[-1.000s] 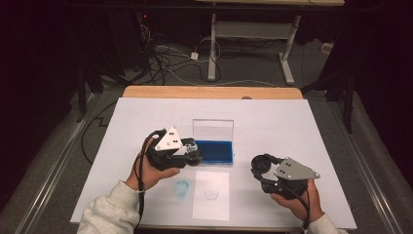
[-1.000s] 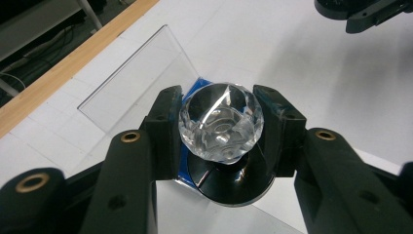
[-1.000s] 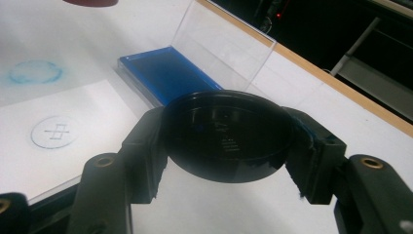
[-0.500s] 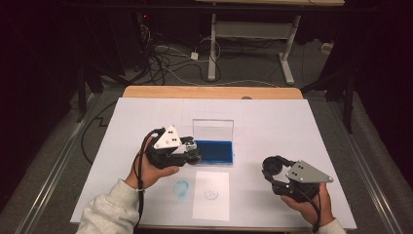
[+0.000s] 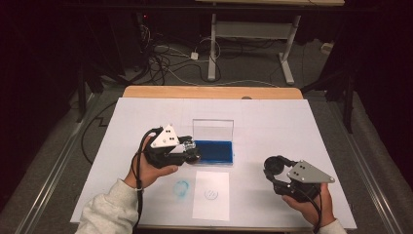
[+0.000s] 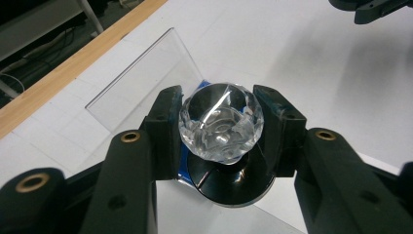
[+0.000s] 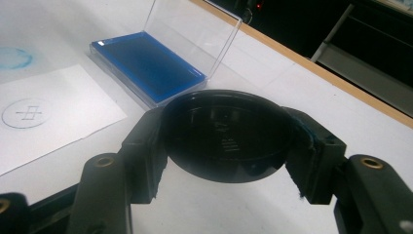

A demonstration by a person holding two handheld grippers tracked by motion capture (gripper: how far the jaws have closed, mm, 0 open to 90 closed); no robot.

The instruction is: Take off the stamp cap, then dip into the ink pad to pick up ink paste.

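Stamp (image 6: 221, 127) with the clear faceted knob sits clamped between the jaws of our left hand-held gripper (image 6: 221, 131), and we can see its black round base just under the knob. From the high view the left hand-held gripper (image 5: 187, 150) hangs right at the left end of the ink pad (image 5: 213, 151), the blue one in the clear case with its lid (image 5: 213, 130) standing up at the back. Can't tell from up there whether the stamp base actually touches the blue.

Our right hand-held gripper (image 7: 226, 141) is closed on a black round cap (image 7: 226, 139), both jaws pressing its sides. In the high view that right hand-held gripper (image 5: 274, 168) is down at the near right of the surface (image 5: 292, 122), well apart from the pad.

Between the two hands we've got a sheet of paper (image 5: 211, 195) lying flat in front of the pad, with a round stamped mark (image 5: 211, 193) on it. Just left of the paper there's a blue smudgy ring (image 5: 181, 187) straight on the white surface.
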